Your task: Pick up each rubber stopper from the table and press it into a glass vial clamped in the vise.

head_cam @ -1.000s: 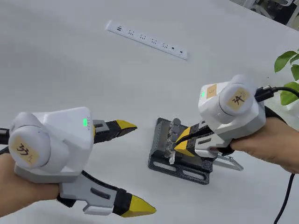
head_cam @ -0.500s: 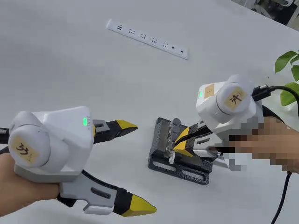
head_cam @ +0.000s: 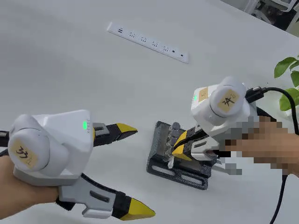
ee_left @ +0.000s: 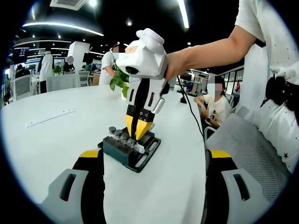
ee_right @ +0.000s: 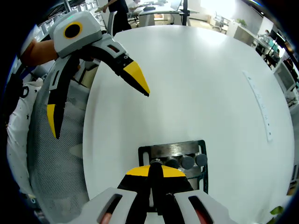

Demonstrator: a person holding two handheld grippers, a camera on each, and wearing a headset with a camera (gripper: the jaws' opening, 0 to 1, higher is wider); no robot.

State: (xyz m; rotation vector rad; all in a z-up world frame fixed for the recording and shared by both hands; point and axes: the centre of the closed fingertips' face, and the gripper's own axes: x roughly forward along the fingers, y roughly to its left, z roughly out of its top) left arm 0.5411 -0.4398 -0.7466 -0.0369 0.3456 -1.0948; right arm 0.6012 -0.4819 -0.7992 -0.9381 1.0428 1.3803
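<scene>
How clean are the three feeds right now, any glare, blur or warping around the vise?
Head view: soft even light, vise sharp, faint shadow on the table. Left gripper view: fisheye bends the table, ceiling lights glare, vise crisp. Right gripper view: strong warping, washed-out brightness at the top, and the right gripper, jaws closed, covers part of the vise.

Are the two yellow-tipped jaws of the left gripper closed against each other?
No: in the head view the left gripper, white with yellow-tipped black jaws, has its jaws spread wide apart above the white table.
</scene>
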